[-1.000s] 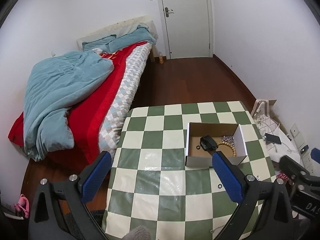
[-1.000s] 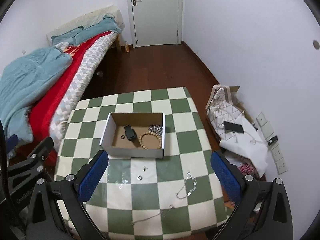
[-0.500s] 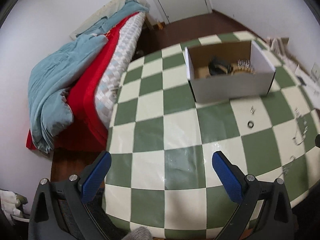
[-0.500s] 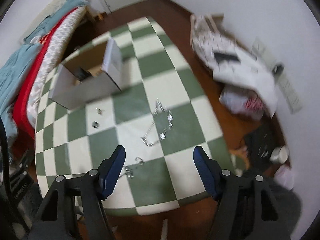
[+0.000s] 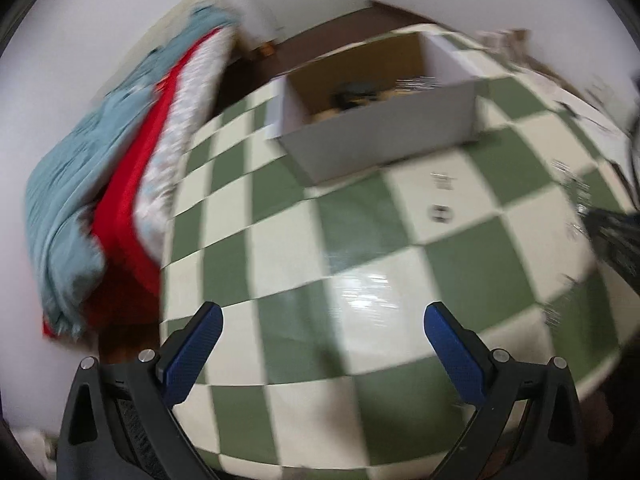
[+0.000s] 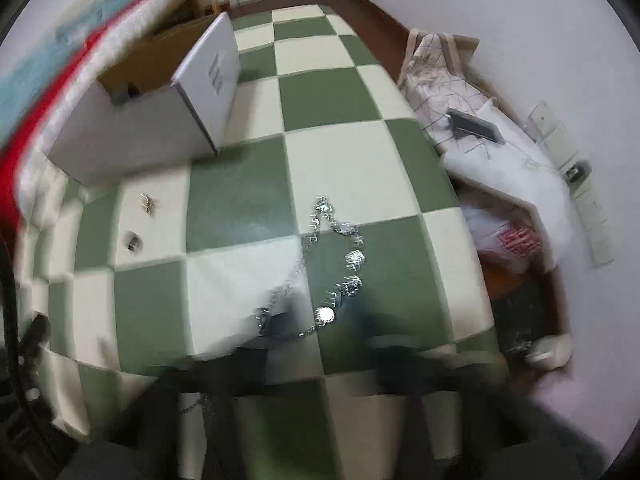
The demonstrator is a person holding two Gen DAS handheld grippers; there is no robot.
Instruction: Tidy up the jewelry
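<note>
Left gripper (image 5: 322, 322) hovers over the checkered desk (image 5: 280, 208), jaws wide apart — empty. Box (image 5: 380, 136) sits at 12 o'clock. Right gripper (image 6: 316, 344) is blurred over the silver necklace (image 6: 340, 264) — its jaws' state cannot be told.

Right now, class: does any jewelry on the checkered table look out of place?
Yes. A silver chain necklace, a small ring and a tiny earring-like piece lie loose on the cloth, outside the open box.
</note>
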